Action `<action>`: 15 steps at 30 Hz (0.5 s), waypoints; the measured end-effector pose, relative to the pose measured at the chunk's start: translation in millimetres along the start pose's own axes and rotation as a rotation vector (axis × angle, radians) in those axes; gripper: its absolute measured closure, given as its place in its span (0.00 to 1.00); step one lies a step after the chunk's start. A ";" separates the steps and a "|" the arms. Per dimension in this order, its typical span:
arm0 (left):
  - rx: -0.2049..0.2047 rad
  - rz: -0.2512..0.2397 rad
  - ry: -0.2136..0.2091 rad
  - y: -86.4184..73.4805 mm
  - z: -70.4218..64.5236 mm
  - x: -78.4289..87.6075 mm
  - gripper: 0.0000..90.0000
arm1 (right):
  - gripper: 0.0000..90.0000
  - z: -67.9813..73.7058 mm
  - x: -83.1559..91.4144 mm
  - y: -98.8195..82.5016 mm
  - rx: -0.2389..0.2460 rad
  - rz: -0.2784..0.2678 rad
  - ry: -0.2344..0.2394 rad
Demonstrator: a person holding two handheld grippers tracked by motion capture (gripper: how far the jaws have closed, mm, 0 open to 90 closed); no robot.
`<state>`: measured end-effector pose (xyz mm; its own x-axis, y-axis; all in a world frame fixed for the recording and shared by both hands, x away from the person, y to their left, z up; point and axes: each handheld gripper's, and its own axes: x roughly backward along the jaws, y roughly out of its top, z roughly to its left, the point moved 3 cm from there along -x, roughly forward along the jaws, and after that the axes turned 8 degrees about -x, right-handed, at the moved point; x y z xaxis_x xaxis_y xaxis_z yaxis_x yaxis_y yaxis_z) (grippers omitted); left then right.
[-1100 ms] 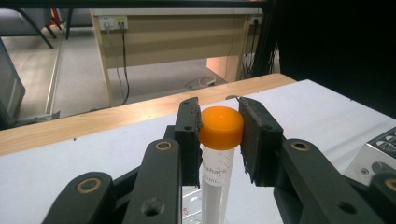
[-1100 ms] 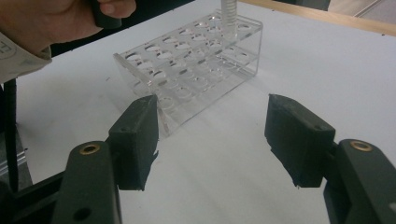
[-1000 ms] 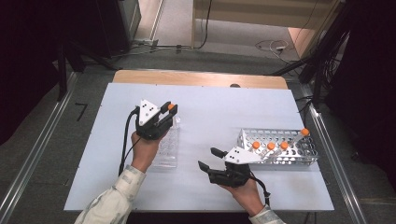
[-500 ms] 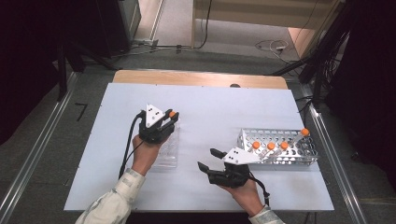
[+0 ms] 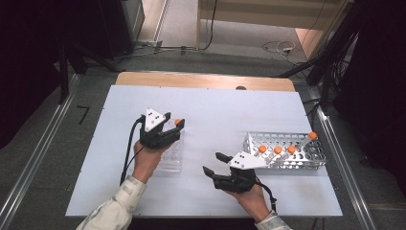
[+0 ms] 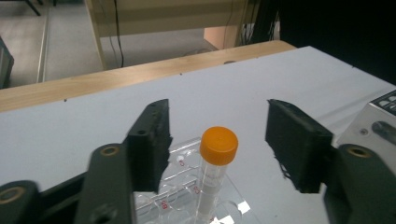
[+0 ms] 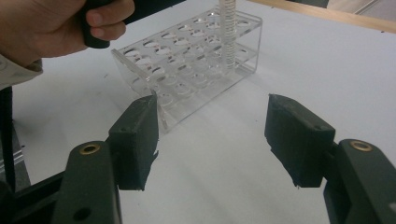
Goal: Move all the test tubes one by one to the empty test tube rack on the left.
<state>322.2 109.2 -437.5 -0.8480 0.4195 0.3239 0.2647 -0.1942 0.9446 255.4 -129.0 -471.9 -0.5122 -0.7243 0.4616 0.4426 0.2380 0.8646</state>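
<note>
— What is at the left, around nine o'clock on the table (image 5: 215, 103)?

— The left gripper (image 5: 172, 128). Its jaws have just been opening; they stand apart on both sides of the orange-capped tube (image 6: 216, 164) and do not touch it. The tube stands upright in the clear rack (image 5: 171, 160), at its far end.

— And toward the right?

— At six o'clock the right gripper (image 5: 214, 164) rests low with its jaws apart, nothing between them. At three o'clock is the metal rack (image 5: 306, 160), with four orange-capped tubes (image 5: 277, 151) lying tilted in it.
</note>
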 end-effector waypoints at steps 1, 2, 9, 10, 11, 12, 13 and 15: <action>0.001 -0.010 0.002 0.6 -0.8 3.3 0.39 | 0.37 -0.3 0.2 0.0 0.000 -0.001 -0.001; 0.004 -0.023 0.005 1.2 -1.6 6.8 0.35 | 0.37 -0.6 0.6 -0.1 -0.001 0.000 -0.002; 0.044 -0.050 -0.016 0.3 -4.6 29.0 0.27 | 0.37 -2.8 3.3 -0.5 -0.007 -0.009 -0.016; 0.044 -0.049 -0.015 -0.5 -5.1 31.8 0.27 | 0.37 -2.9 4.4 -0.7 -0.010 -0.009 -0.018; 0.043 -0.049 -0.013 -1.7 -5.7 34.5 0.27 | 0.37 -3.7 5.4 -0.9 -0.003 -0.010 -0.020; 0.044 -0.048 -0.012 -3.3 -6.3 37.2 0.26 | 0.37 -4.1 6.8 -1.4 -0.002 -0.010 -0.023; 0.047 -0.047 -0.008 -4.9 -6.9 39.7 0.25 | 0.37 -4.6 8.5 -1.7 -0.002 -0.011 -0.025; 0.044 -0.042 -0.004 -8.4 -7.9 43.8 0.24 | 0.37 -6.9 15.1 -2.3 -0.003 -0.017 -0.028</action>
<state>279.2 122.2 -431.6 -0.8571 0.4298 0.2841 0.2489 -0.1374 0.9587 251.7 -145.0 -468.2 -0.5400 -0.7102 0.4518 0.4354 0.2236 0.8720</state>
